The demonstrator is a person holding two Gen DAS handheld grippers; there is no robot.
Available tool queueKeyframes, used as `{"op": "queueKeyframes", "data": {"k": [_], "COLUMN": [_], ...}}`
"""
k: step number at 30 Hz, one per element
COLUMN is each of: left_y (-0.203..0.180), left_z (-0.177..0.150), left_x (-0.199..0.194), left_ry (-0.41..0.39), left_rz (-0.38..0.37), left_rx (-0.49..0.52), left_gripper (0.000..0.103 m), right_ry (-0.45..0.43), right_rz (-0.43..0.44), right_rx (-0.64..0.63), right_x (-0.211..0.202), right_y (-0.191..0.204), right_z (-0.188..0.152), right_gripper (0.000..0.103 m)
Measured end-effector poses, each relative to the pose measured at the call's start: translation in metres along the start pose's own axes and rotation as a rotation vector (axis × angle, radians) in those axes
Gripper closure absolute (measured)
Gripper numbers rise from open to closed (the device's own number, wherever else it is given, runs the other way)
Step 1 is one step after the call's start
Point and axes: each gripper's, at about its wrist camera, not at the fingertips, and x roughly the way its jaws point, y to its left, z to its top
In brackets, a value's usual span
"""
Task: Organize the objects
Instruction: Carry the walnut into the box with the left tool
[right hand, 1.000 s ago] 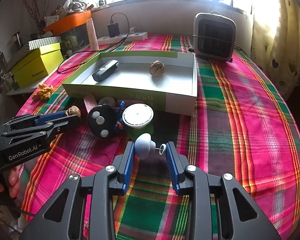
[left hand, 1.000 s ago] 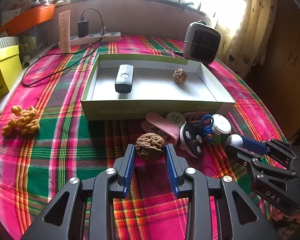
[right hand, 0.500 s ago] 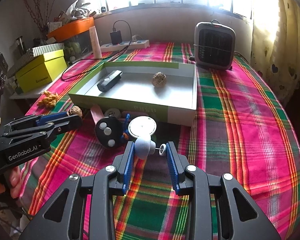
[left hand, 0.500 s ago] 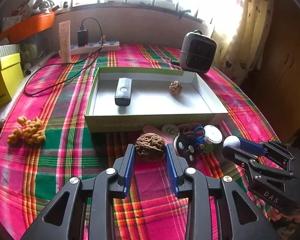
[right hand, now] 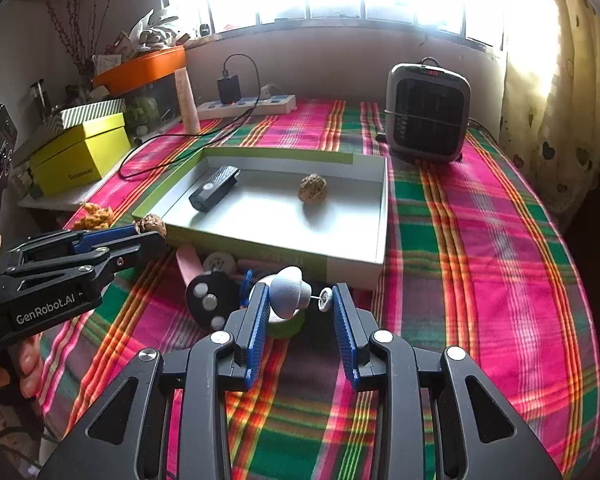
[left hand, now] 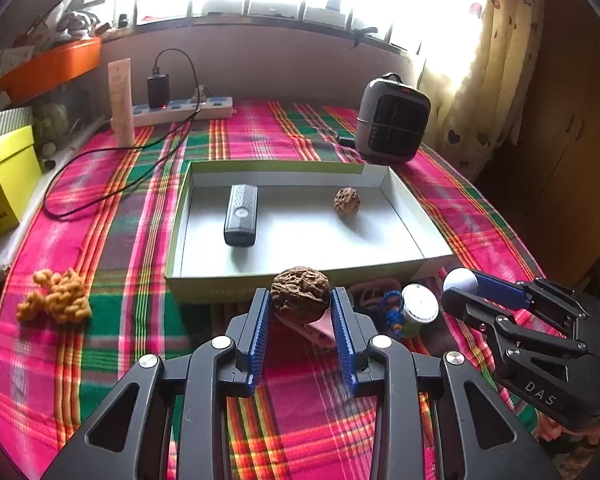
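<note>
Pink-green plaid tablecloth [left hand: 100,360]; green-edged white tray [left hand: 404,216]; brown walnut [left hand: 300,294].

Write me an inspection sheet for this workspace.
Surface: plaid tablecloth.
Job's things: open tray holds a black device and a walnut; second walnut and white knob held above the cloth.
Clutter: black disc, white lid, pink strip, yellow knot on the cloth near the tray.
Grippers: left gripper shut on second walnut; right gripper shut on white knob.
Cables: power strip, black cord.
Surroundings: heater, yellow box, curtain.
</note>
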Motion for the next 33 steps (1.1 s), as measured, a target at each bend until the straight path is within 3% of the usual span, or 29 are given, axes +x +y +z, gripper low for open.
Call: {"op": "queueKeyframes", "data": {"k": [33], "left_y": [0.005], "left_z": [0.046], "left_x": [0.057], "left_ry": [0.032], "left_rz": [-0.006], "left_rx": [0.006], "left_gripper": [0.074], "right_ry": [0.017], "right_rz": [-0.029], "right_rx": [-0.027], "right_x": [0.052], "right_y": [-0.024], "right_z": [0.052], "right_gripper": [0.070]}}
